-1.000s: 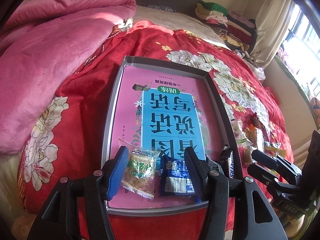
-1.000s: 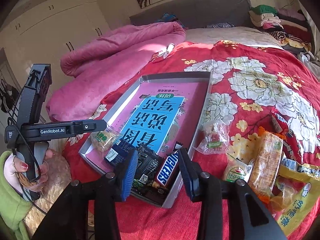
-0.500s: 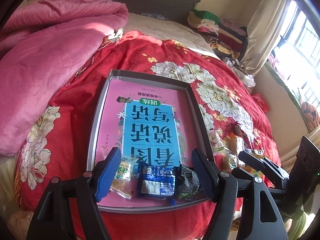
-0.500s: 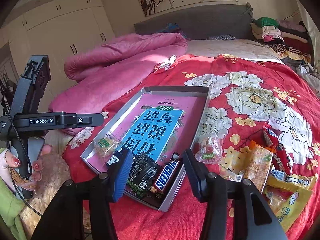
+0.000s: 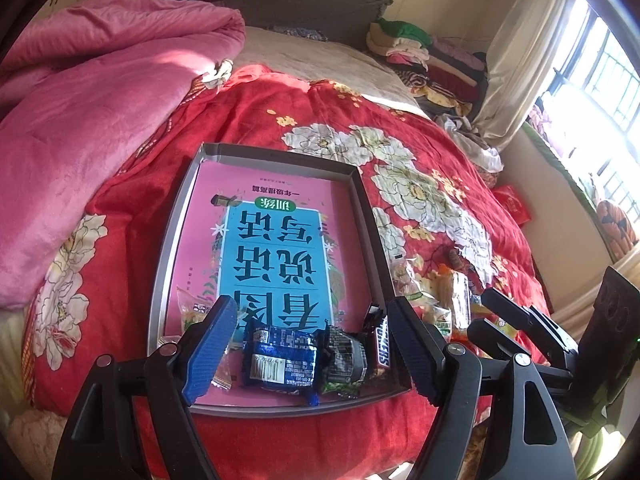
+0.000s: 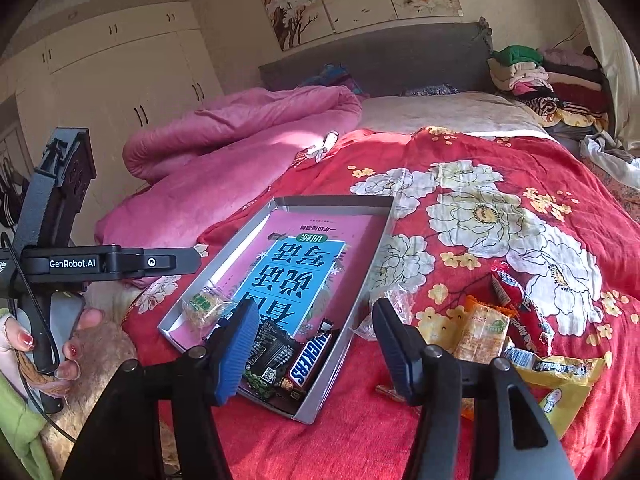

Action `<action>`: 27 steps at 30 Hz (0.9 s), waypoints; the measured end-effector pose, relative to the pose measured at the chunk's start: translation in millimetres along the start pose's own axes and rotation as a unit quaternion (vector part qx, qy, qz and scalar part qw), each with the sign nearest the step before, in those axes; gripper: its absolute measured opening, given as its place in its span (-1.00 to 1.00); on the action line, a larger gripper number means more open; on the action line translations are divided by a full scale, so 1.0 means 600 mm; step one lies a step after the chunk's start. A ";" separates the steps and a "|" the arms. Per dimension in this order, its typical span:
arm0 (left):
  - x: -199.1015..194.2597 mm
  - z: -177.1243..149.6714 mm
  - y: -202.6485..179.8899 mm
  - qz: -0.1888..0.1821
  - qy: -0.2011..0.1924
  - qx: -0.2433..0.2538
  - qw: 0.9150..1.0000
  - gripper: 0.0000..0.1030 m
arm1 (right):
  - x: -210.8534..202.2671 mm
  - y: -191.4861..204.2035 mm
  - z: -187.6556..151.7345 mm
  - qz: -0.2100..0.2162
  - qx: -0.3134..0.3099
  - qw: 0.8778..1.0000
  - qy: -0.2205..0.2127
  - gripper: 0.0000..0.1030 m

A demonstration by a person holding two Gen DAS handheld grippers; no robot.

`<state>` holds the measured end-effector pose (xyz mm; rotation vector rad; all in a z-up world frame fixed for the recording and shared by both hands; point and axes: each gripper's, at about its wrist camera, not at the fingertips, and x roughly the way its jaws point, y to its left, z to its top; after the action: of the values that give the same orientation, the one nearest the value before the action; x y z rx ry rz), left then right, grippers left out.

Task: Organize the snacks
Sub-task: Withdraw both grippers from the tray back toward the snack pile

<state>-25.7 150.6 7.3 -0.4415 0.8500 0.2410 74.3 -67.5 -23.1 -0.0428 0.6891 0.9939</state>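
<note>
A grey shallow tray [image 5: 172,240] lies on the red flowered quilt with a pink and blue book [image 5: 276,248] flat inside it. Along its near end sit a green-labelled clear packet [image 5: 192,314], a blue packet [image 5: 282,360], a dark packet [image 5: 346,356] and a Snickers bar [image 5: 382,344]. My left gripper [image 5: 311,308] hovers above them, jaws opening, with nothing between the pads. My right gripper [image 6: 315,304] hangs over the tray's near corner [image 6: 308,412], above the Snickers bar [image 6: 310,356]. Its jaws are opening too and hold nothing.
Loose snacks lie on the quilt right of the tray: an orange cracker pack [image 6: 484,328], a red packet [image 6: 520,304], a yellow bag [image 6: 560,376]. A pink duvet [image 5: 100,100] is heaped on the left. Folded clothes [image 6: 532,76] are stacked by the headboard. A hand [image 6: 76,340] holds the left gripper's handle.
Both grippers have risen and drawn back from the tray while their jaws widened. The blue packet, dark packet and Snickers bar stay lying at the tray's near end.
</note>
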 end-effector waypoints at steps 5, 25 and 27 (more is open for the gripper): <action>-0.002 0.000 -0.021 -0.003 -0.001 0.012 1.000 0.54 | -0.015 -0.008 0.002 -0.008 0.000 1.000 -0.011 0.17; 0.000 -0.010 -0.087 -0.025 0.009 0.048 0.998 0.54 | -0.078 -0.058 0.015 -0.043 0.025 0.997 -0.059 0.23; 0.001 -0.011 -0.094 -0.028 0.009 0.052 0.998 0.54 | -0.085 -0.064 0.015 -0.050 0.026 0.996 -0.063 0.31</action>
<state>-8.3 97.7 19.0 -0.3703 0.8633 0.1400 91.1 -124.6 1.6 0.0313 0.5919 0.8742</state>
